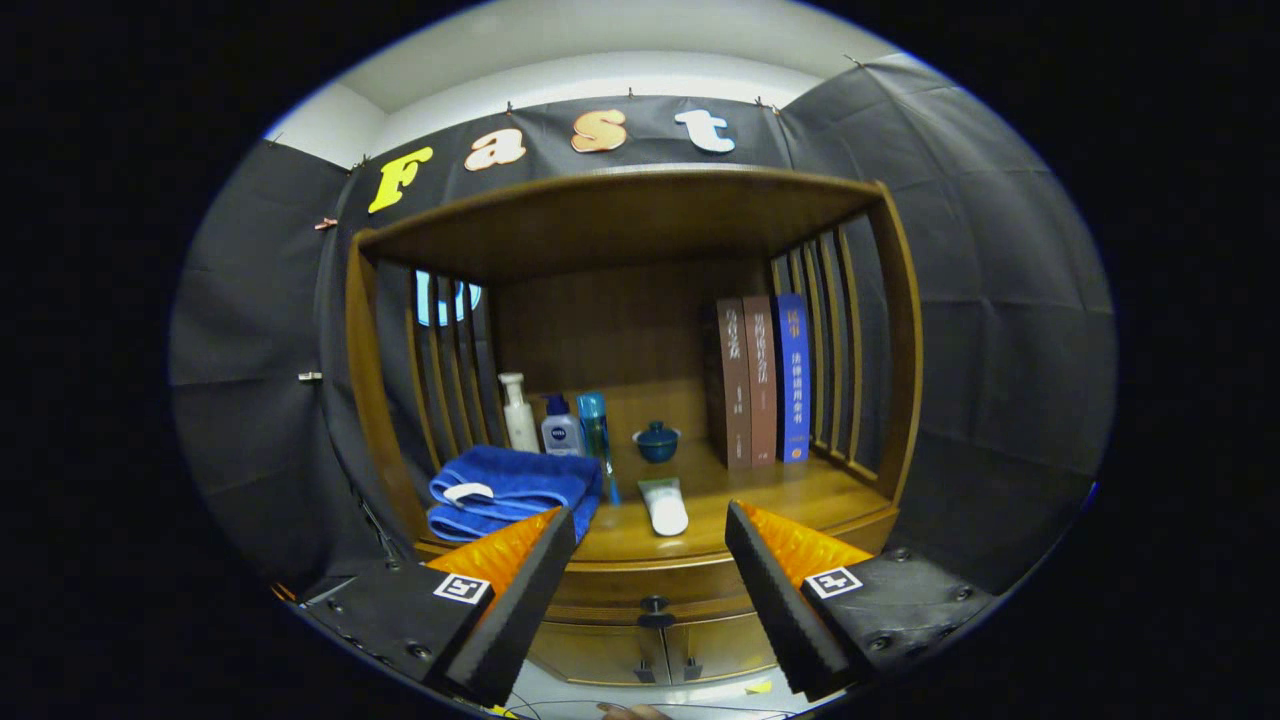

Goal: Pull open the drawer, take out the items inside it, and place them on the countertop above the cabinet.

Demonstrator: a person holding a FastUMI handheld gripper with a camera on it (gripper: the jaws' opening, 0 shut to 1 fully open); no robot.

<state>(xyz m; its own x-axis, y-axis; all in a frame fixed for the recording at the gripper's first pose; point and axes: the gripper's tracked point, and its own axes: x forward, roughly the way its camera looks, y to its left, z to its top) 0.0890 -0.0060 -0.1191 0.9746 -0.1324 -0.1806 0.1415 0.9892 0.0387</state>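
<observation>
A wooden cabinet point(880, 330) stands ahead of me with an open shelf space over its countertop point(760, 500). Below the countertop's front edge sits the drawer point(640, 580), closed, with a small dark knob point(655, 605) between and just beyond my fingers. My gripper point(650, 590) is open, held back from the cabinet with nothing between its fingers. On the countertop lie a white tube point(664, 508), a folded blue towel point(515, 490) and a small blue lidded cup point(657, 441).
At the back left of the countertop stand a white pump bottle point(519, 413), a white-and-blue bottle point(561, 428) and a slim blue bottle point(595, 425). Three books point(765, 380) stand upright at the right. Two lower cabinet doors point(650, 655) sit beneath the drawer.
</observation>
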